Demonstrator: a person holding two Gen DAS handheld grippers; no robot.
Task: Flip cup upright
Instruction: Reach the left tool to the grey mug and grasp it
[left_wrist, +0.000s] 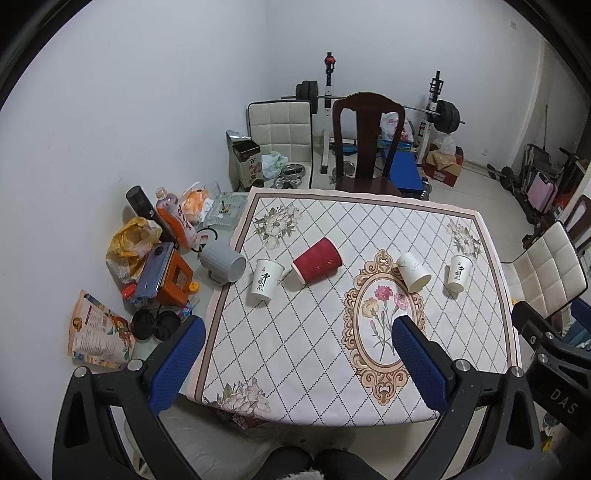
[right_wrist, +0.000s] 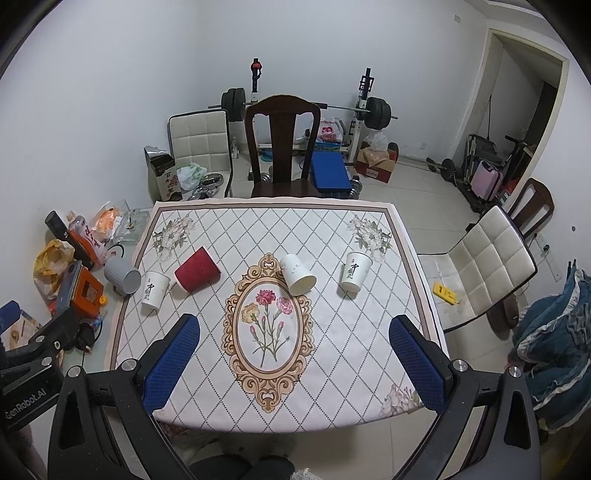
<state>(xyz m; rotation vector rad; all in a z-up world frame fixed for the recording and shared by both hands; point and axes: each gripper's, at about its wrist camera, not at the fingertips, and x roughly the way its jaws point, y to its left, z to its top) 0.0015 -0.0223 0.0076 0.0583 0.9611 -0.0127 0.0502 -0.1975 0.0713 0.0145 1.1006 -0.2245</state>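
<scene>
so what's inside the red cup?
Can't tell much. The red cup lies on its side on the cloth, mouth toward the near left; only its rim shows, the interior is hidden. The tipped white cup looks empty inside.

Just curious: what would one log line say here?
left hand-held gripper open | right hand-held gripper open | ribbed red paper cup on side, untouched

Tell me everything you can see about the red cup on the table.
The red cup is a paper-looking cup with a ribbed, corrugated wall and a few small pale marks. It lies on its side on the patterned tablecloth, left of the oval flower motif, its open mouth turned toward the near left and its closed base toward the far right. A white printed cup stands close by; whether they touch is unclear. No gripper touches it.
</scene>
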